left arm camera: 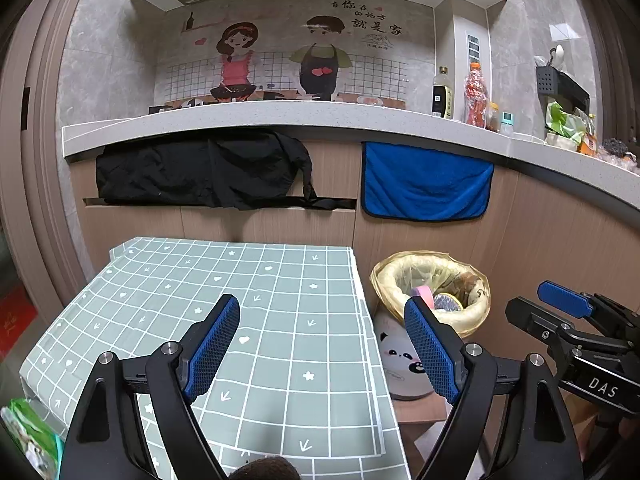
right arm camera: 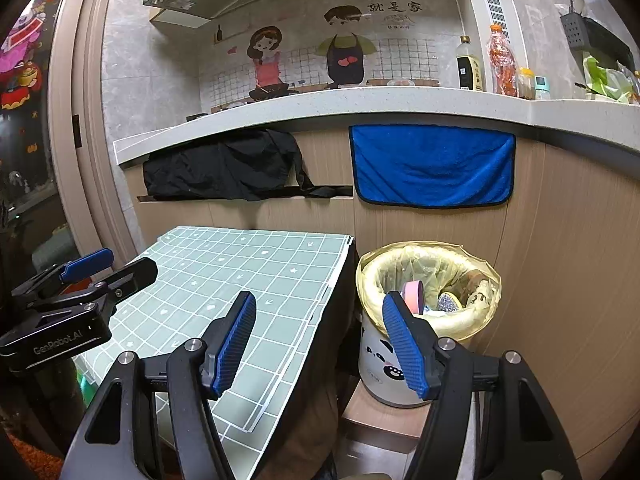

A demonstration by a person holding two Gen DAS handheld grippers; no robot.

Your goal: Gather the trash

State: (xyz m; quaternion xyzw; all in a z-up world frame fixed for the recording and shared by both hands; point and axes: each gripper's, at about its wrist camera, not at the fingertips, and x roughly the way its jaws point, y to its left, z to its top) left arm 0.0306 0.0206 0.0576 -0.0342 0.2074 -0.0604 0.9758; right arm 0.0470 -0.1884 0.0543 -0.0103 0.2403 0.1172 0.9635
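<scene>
A white panda-print trash bin (left arm camera: 400, 360) with a yellow liner (left arm camera: 476, 312) stands on a low stool right of the table; it also shows in the right wrist view (right arm camera: 376, 364). Inside lie a pink tape roll (right arm camera: 414, 291), a silvery scrubber (right arm camera: 448, 303) and brown scraps. My left gripper (left arm camera: 322, 346) is open and empty above the green checked tablecloth (left arm camera: 256, 320). My right gripper (right arm camera: 318, 342) is open and empty, over the table's right edge and the bin's near side. Each gripper shows at the edge of the other's view.
A kitchen counter (left arm camera: 280, 118) runs along the back with bottles (left arm camera: 476, 96) and bags. A black cloth (left arm camera: 204, 168) and a blue towel (left arm camera: 424, 180) hang from the cabinets. A green packet (left arm camera: 28, 436) lies at the table's near left corner.
</scene>
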